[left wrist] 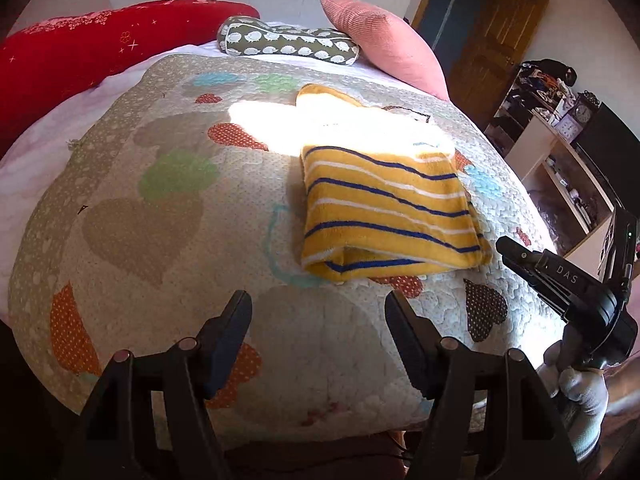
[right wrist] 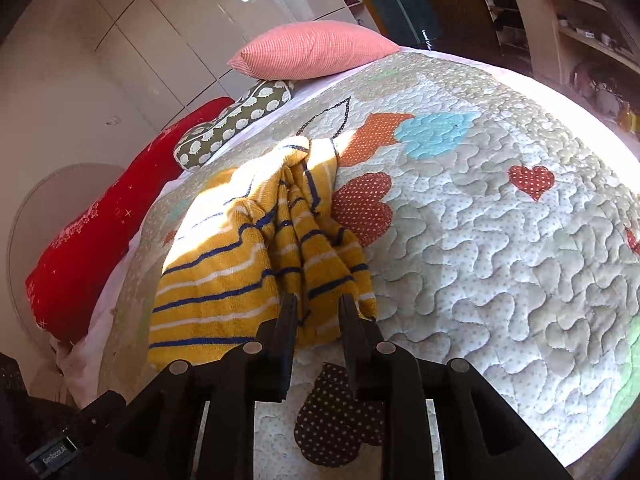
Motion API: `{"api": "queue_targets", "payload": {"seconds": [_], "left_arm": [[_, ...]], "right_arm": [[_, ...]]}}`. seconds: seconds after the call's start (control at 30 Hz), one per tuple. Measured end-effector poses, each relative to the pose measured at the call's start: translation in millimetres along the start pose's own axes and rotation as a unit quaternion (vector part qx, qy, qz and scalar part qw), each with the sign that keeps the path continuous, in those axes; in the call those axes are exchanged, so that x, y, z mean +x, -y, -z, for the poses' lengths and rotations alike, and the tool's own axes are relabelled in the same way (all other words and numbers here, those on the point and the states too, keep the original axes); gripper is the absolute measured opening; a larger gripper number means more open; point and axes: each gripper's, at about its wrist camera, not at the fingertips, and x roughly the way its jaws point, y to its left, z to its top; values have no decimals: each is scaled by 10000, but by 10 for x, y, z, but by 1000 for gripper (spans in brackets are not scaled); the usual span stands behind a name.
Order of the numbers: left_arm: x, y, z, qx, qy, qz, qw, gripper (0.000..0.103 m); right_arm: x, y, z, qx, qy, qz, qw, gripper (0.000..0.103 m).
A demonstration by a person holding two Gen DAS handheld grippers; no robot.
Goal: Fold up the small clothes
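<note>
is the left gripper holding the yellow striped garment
No, the left gripper hangs open above bare quilt, with the folded yellow striped garment lying beyond its fingertips and nothing between them.

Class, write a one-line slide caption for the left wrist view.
Open left gripper hovers over a heart-patterned quilt, facing a folded yellow striped garment.

The folded garment (left wrist: 384, 208) lies on the quilt (left wrist: 160, 208), pillows (left wrist: 288, 42) behind.
</note>
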Motion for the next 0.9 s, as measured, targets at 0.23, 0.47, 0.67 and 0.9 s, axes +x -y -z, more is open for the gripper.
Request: {"api": "queue_targets", "payload": {"seconds": [0.23, 0.47, 0.67, 0.9], "left_arm": [[-149, 433, 127, 642, 2, 48, 9979, 68], [-312, 698, 203, 1002, 199, 83, 9947, 73], [-371, 675, 186, 890, 361, 15, 9954, 73], [-401, 462, 69, 475, 475, -223, 9975, 73]], "right_arm": [[-264, 208, 217, 323, 162, 40, 9993, 42], [-234, 91, 321, 155, 72, -103, 9998, 48], [-242, -29, 365, -126, 146, -65, 9998, 49], [-261, -39, 359, -202, 150, -75, 9997, 50]]}}
